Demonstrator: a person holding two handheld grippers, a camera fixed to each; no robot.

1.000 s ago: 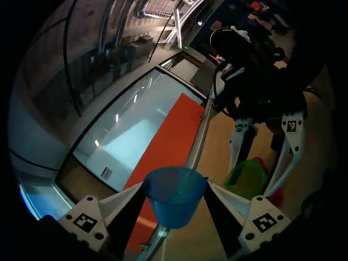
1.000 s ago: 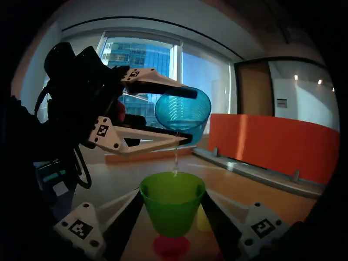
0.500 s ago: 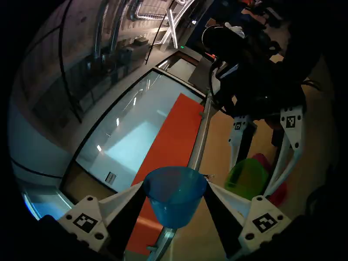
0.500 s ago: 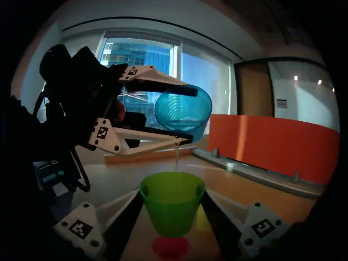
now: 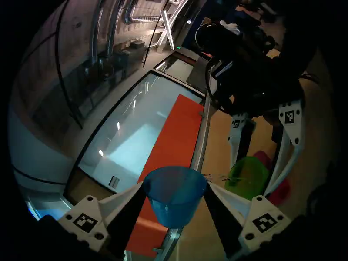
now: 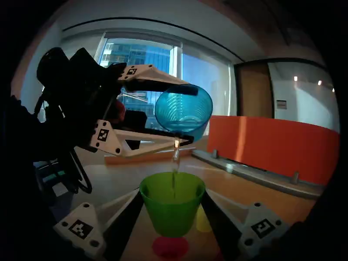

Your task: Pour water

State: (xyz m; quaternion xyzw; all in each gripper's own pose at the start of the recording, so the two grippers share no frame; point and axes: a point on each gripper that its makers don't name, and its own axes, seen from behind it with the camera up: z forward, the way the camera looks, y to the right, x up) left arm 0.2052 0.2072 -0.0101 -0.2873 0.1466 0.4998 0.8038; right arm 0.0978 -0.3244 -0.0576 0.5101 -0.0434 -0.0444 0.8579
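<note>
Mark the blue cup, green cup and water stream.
blue cup point(image 6: 183, 108): right gripper view, ribbed inner wall.
green cup point(image 6: 172, 214): right gripper view, front wall.
water stream point(image 6: 175, 157): right gripper view, mid-fall.

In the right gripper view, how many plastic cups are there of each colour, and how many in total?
blue cup: 1
green cup: 1
yellow cup: 1, partly hidden
red cup: 1, partly hidden
Total: 4

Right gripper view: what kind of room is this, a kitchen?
Probably an office high up in a city building, not a kitchen. Tall windows look onto glass towers, and an orange divider panel runs along the far edge of the wooden table.
</note>
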